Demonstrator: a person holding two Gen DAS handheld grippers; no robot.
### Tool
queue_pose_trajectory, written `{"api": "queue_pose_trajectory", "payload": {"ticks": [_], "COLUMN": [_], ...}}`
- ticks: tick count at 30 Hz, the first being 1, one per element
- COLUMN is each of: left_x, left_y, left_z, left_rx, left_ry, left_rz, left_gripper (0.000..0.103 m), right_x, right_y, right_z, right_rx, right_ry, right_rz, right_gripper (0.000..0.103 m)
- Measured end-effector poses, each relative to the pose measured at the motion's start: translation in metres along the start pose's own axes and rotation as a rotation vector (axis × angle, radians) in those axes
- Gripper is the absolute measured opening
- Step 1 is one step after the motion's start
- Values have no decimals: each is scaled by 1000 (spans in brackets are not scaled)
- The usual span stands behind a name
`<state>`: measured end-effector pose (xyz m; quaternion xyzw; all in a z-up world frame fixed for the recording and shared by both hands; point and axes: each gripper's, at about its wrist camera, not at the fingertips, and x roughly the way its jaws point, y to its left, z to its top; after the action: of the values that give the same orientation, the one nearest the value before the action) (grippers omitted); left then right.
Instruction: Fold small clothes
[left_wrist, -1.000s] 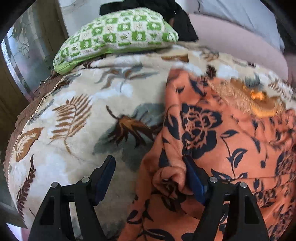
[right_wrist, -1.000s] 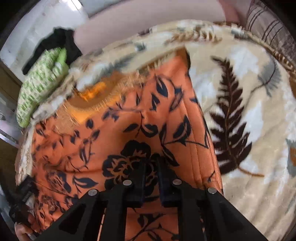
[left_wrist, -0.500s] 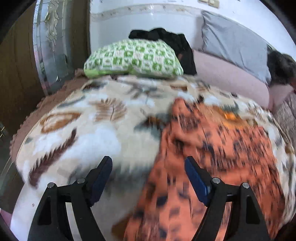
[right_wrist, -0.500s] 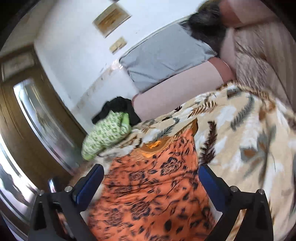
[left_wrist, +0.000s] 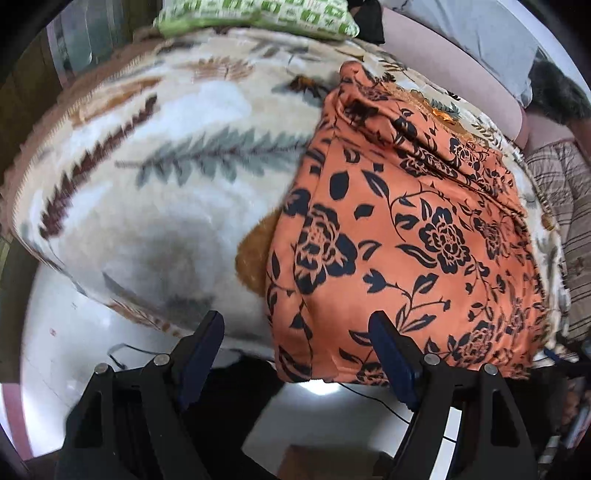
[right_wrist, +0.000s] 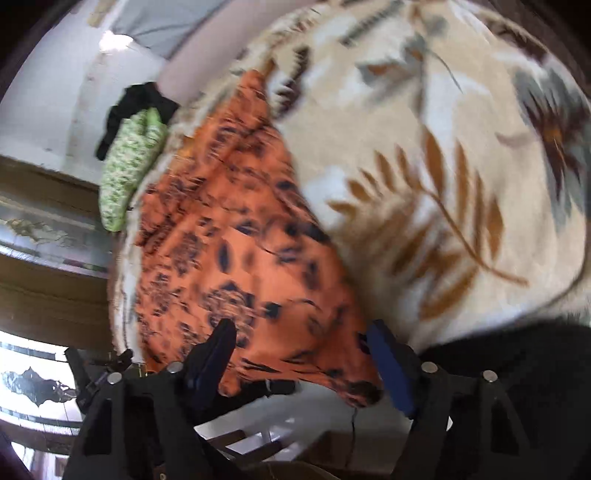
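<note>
A: Looking for any writing, nothing readable is found on the orange garment (left_wrist: 406, 229), on the blanket (left_wrist: 159, 177) or on the green pillow (left_wrist: 258, 16).

B: Agreed. How is the cloth described?

A: Thin, smooth fabric is seen, orange with black roses and leaves. It is spread on the right part of the plush blanket, and its near edge hangs over the near side of the bed. A golden trim shows at its far end. The blanket is thick and fuzzy, cream with brown and grey fern shapes.

B: And the pillow?

A: A green and white checked pattern is seen on it; it is placed at the far left, beside a black cloth (right_wrist: 136, 103).

B: What is said about the left gripper (left_wrist: 297, 352)?

A: Its blue-padded fingers are spread wide and nothing is held; the garment's near edge is just beyond them.

B: And the right gripper (right_wrist: 299, 360)?

A: It is also spread wide, with the garment's near corner seen between the fingers, ungripped. That view is blurred.
</note>
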<state>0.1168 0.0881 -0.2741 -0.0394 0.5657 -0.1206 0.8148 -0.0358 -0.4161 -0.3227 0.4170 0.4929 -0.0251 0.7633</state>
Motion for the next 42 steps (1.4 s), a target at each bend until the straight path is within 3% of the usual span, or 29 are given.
{"api": "queue_pose_trajectory", "payload": {"ticks": [3,5,7,9,16,17,18,21,24,26,31,34,38,42], "left_x": [6,8,12,21,52,53,55,51,39,27,-6,-27,-39,-23], "left_y": [5,4,1,-4,-15,-16,-18,-19,-24,-22,-18,-19,-18,-25], "left_z": [1,3,5,6,8,8,8,13,23,32,70,106,169,256], "left_rx": [-25,-2,14,36,59,64,63,62,84,69,23,7,-10,-57], "left_ry": [22,15,21,48,122,118,119,109,74,58,4,-37,-80,-99], "left_rz": [1,2,18,17,31,36,31,1,-35,-110,-289,-350,-373,-339], "left_gripper": [81,81,72,44,42,36,22,13,11,11,11,11,11,11], "right_x": [13,22,29,34,41,42,43,43,36,25,-14,-33,-44,-34], "right_y": [-17,-20,-17,-15,-8,-9,-8,-5,7,20,48,67,98,119], "right_z": [-4,-6,-8,-9,-11,-11,-11,-13,-16,-16,7,36,89,164], "right_rx": [47,55,36,27,-4,-4,-4,-40,-94,-125,-118,-109,-104,-65], "right_ry": [40,75,94,109,145,153,156,162,163,161,99,23,-93,-180], "right_rz": [8,-9,-37,-61,-107,-113,-117,-182,-188,-155,75,202,277,298], "right_gripper": [61,60,55,55,54,53,47,11,6,6,6,6,6,6]}}
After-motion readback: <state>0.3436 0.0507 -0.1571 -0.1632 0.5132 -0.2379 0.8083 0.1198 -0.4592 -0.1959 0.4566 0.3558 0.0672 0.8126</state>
